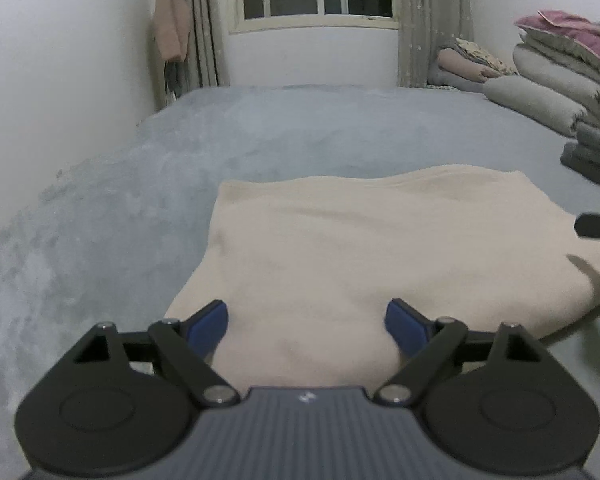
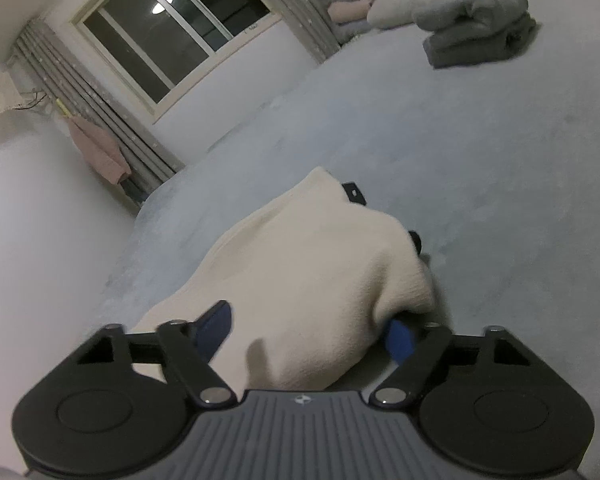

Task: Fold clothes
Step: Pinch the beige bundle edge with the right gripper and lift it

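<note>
Oddly, my left gripper (image 1: 306,320) gapes wide over the cream garment (image 1: 380,248) lying flat on the grey bed (image 1: 260,132); only my right gripper (image 2: 312,328), equally spread, shows it bunched upward.

Cream knit garment (image 1: 364,248) folded flat on grey bed; right edge bunched, lifted (image 2: 320,264).
</note>
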{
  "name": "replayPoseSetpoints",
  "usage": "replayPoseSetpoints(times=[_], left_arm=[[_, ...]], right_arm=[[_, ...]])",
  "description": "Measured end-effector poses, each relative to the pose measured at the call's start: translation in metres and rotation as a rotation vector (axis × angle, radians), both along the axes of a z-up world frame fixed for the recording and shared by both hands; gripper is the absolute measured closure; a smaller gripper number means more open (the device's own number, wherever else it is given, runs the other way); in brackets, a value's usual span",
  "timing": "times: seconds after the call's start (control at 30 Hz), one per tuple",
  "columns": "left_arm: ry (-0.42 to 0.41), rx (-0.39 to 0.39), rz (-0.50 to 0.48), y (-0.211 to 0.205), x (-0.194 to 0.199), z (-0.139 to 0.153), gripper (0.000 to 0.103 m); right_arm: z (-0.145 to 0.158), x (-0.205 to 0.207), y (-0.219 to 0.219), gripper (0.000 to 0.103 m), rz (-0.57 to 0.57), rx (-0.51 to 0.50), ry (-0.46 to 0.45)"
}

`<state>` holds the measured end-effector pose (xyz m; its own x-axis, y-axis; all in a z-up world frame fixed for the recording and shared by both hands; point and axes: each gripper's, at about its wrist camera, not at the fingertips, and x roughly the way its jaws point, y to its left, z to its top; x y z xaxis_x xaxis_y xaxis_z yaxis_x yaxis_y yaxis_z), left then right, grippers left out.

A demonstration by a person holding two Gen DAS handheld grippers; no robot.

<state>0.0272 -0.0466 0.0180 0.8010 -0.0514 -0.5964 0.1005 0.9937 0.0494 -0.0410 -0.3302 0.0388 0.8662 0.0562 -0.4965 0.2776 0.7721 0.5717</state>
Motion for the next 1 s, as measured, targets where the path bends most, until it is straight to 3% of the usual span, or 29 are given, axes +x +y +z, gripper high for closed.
replayPoseSetpoints(times=[0.07,0.13,0.17,0.33,0.53,0.6,0.63,0.77,0.87,1.0], left_arm=[[-0.002,0.002,-0.003,0.0,-0.001,-0.001,0.016],[-0.005,0.006,-0.005,-0.001,-0.002,-0.002,0.016],[-0.004,0.002,-0.006,0.0,-0.003,-0.002,0.016],[-0.003,-0.025,-0.014,0.009,-0.001,-0.003,0.016],[-0.002,-0.031,-0.013,0.009,0.0,-0.004,0.015],[-0.002,-0.031,-0.013,0.008,0.001,-0.002,0.015],[-0.001,-0.032,-0.013,0.008,0.0,-0.002,0.015],[0.003,-0.035,-0.012,0.008,0.002,-0.003,0.015],[0.003,-0.034,-0.012,0.008,0.002,-0.003,0.015],[0.002,-0.033,-0.013,0.008,0.003,-0.004,0.015]], right_arm=[[0.004,-0.002,0.001,0.063,-0.004,-0.035,-0.009],[0.007,-0.004,0.001,0.076,0.002,-0.057,-0.017],[0.008,-0.005,-0.002,0.078,-0.002,-0.041,-0.023],[0.001,-0.007,-0.013,0.073,-0.041,0.059,-0.004],[-0.006,-0.005,-0.017,0.07,-0.055,0.096,0.008],[-0.003,-0.005,-0.013,0.072,-0.045,0.051,-0.006],[0.0,-0.005,-0.011,0.079,-0.036,0.023,-0.017],[0.018,-0.009,0.006,0.082,0.016,-0.094,-0.089],[0.016,-0.007,0.003,0.077,0.005,-0.074,-0.047],[-0.005,-0.003,-0.013,0.07,-0.053,0.026,0.033]])
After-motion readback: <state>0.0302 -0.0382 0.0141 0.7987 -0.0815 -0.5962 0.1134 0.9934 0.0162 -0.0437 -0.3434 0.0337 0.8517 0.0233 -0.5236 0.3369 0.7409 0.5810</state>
